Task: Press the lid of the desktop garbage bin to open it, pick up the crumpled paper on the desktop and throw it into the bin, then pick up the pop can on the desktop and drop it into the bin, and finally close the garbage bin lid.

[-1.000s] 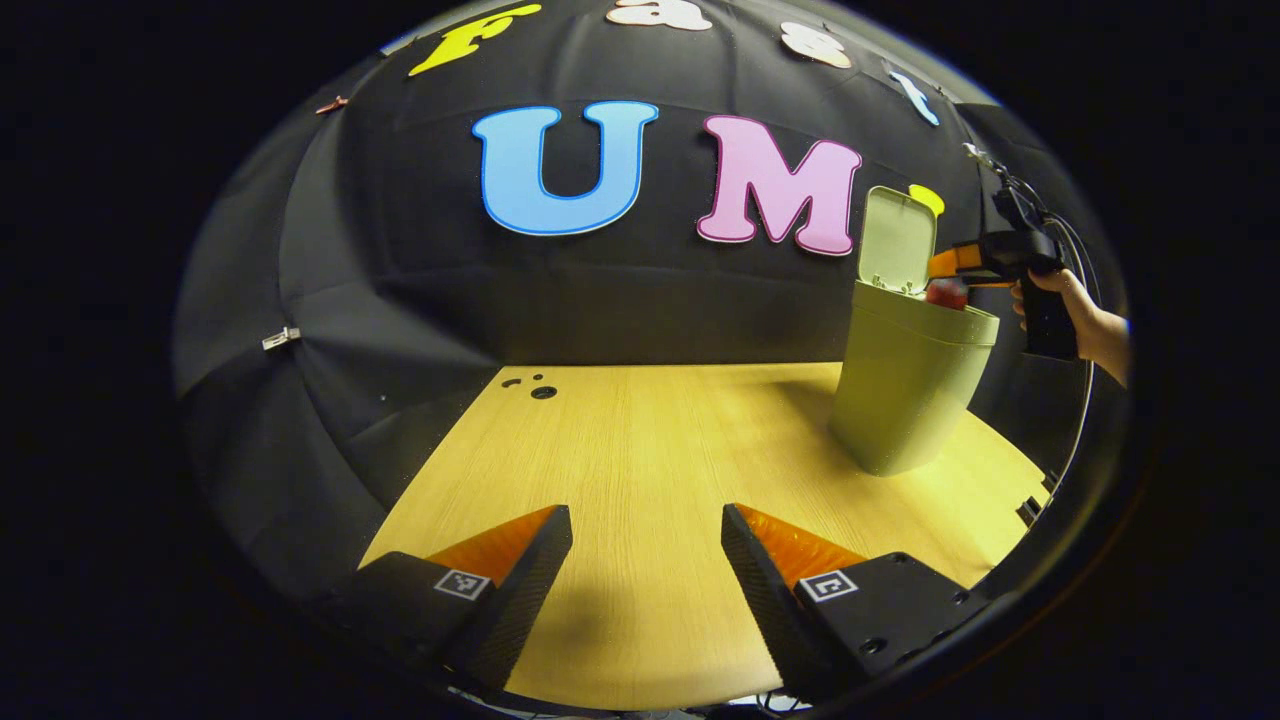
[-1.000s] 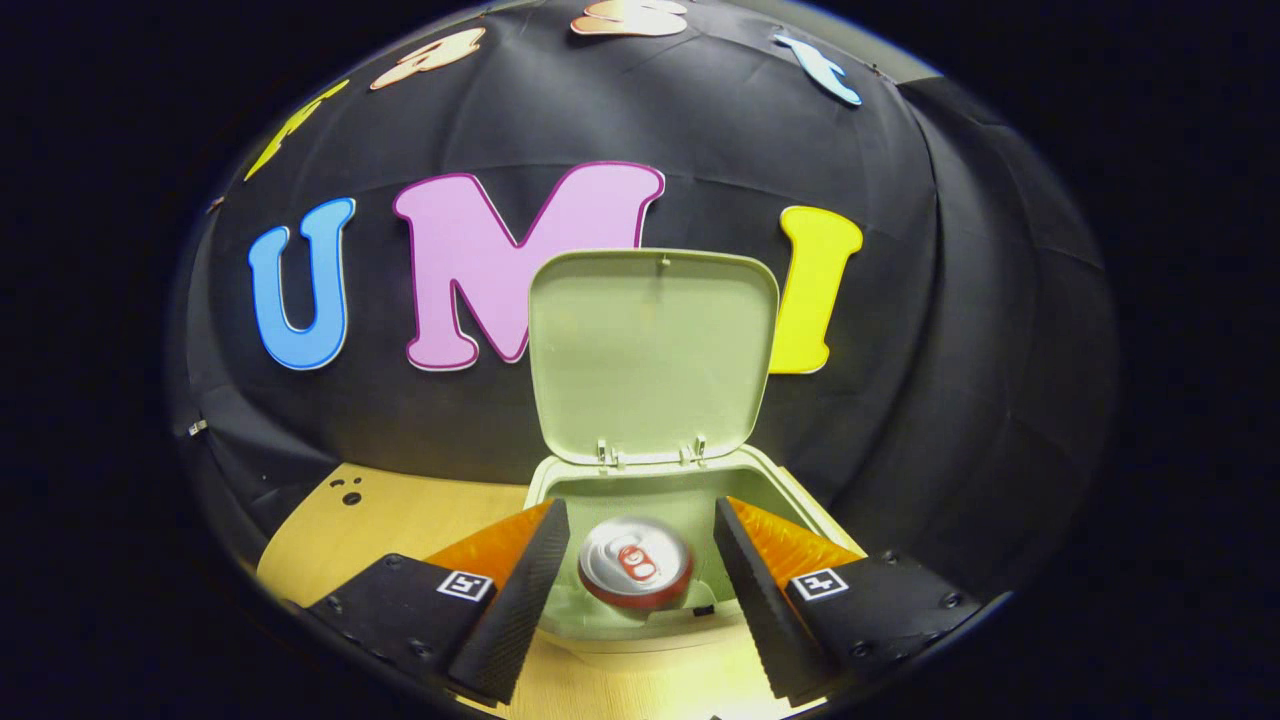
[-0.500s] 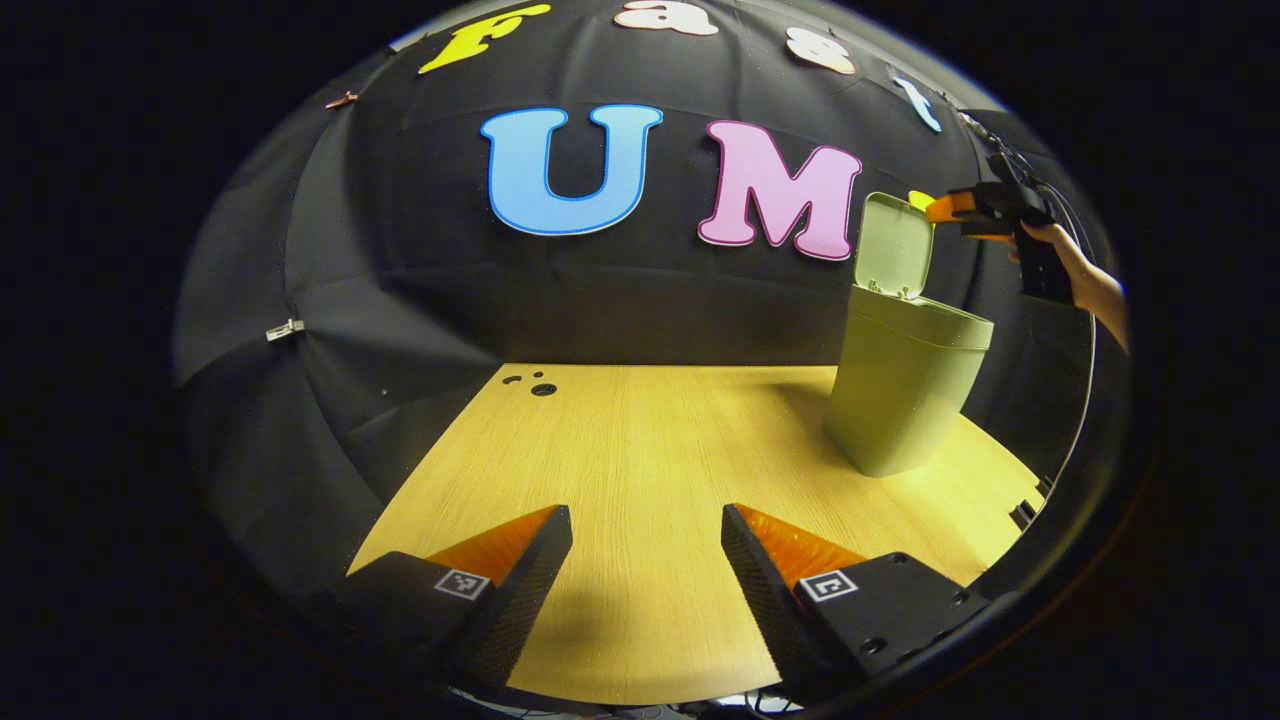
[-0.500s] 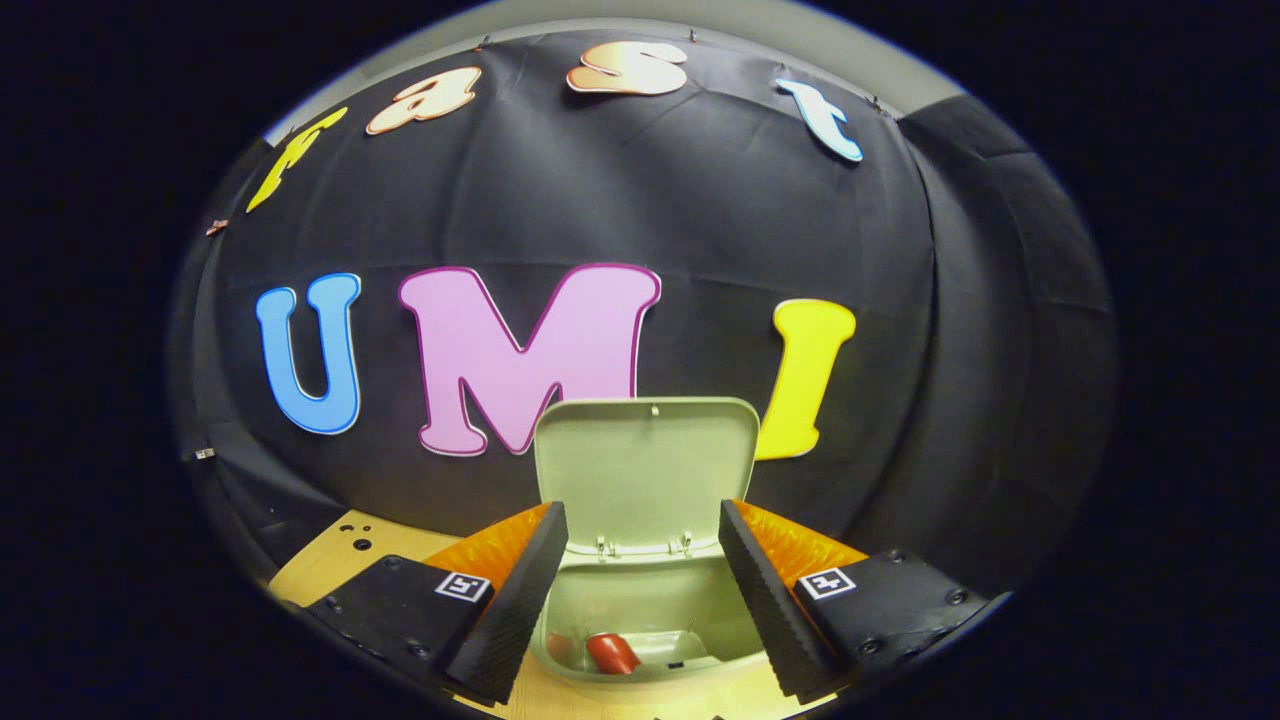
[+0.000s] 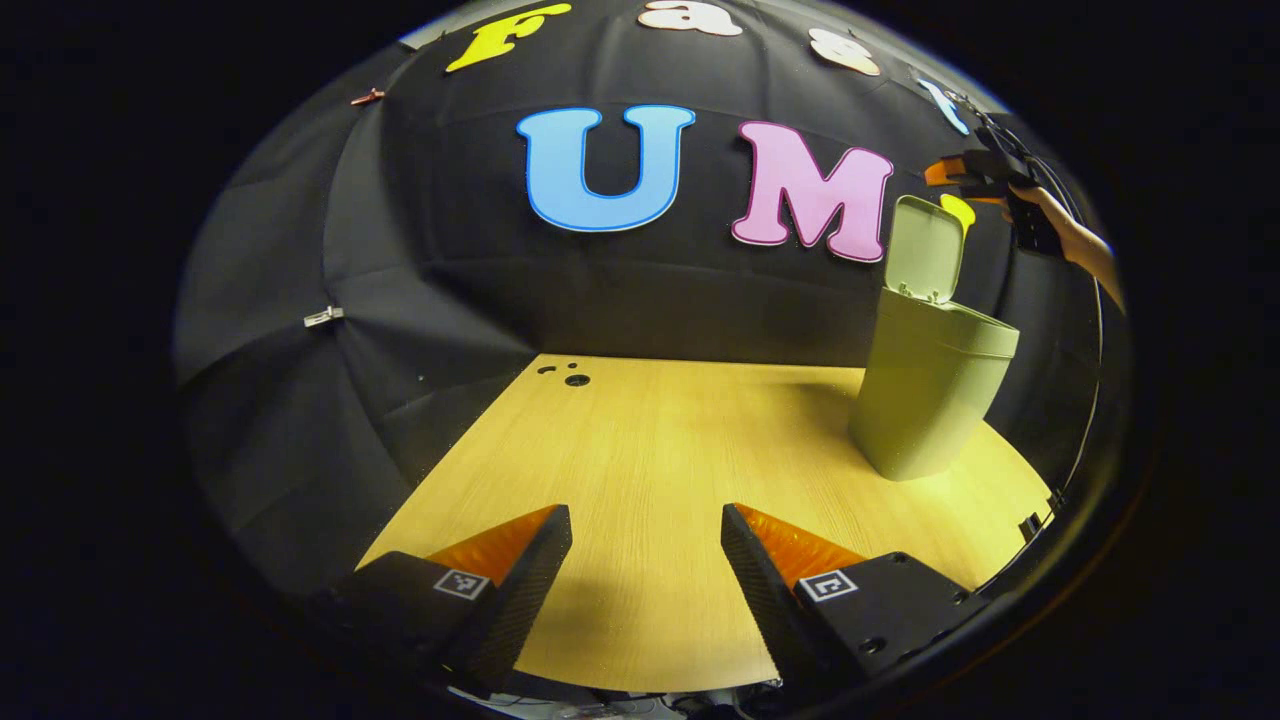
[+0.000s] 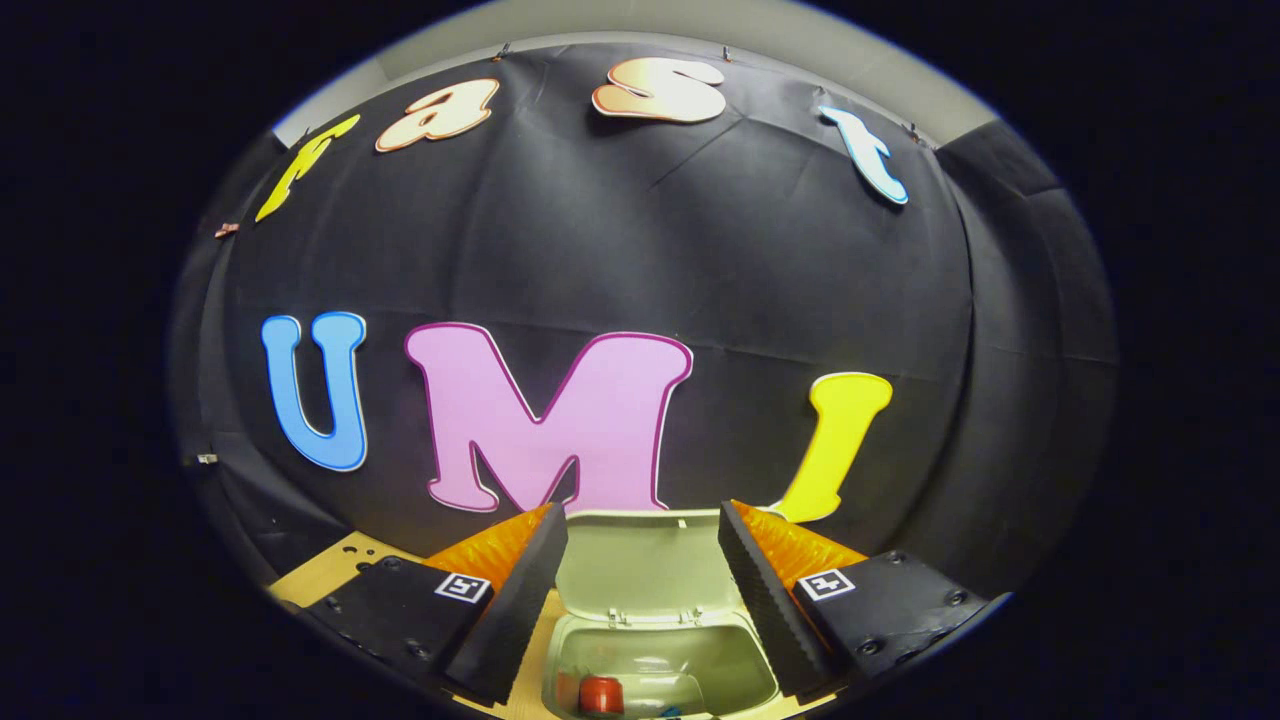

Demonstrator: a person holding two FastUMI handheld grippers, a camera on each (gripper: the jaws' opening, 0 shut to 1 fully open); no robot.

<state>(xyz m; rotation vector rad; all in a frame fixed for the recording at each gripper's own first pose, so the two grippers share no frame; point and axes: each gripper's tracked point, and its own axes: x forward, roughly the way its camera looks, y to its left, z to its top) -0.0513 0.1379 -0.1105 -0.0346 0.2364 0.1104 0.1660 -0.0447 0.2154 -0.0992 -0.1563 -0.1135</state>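
Note:
The pale green garbage bin stands at the right of the wooden table, its lid swung upright. In the right gripper view I look down into the bin past its raised lid, and the red pop can lies inside. My right gripper is open and empty above the bin mouth; in the left gripper view it hovers high over the lid, held by a hand. My left gripper is open, low over the near table.
Small round holes mark the table's far left corner. The black cloth wall rises close behind the bin. A metal clip hangs on the cloth at the left.
The right gripper let the can drop into the bin, then rose well above the lid. The left gripper shifted slightly.

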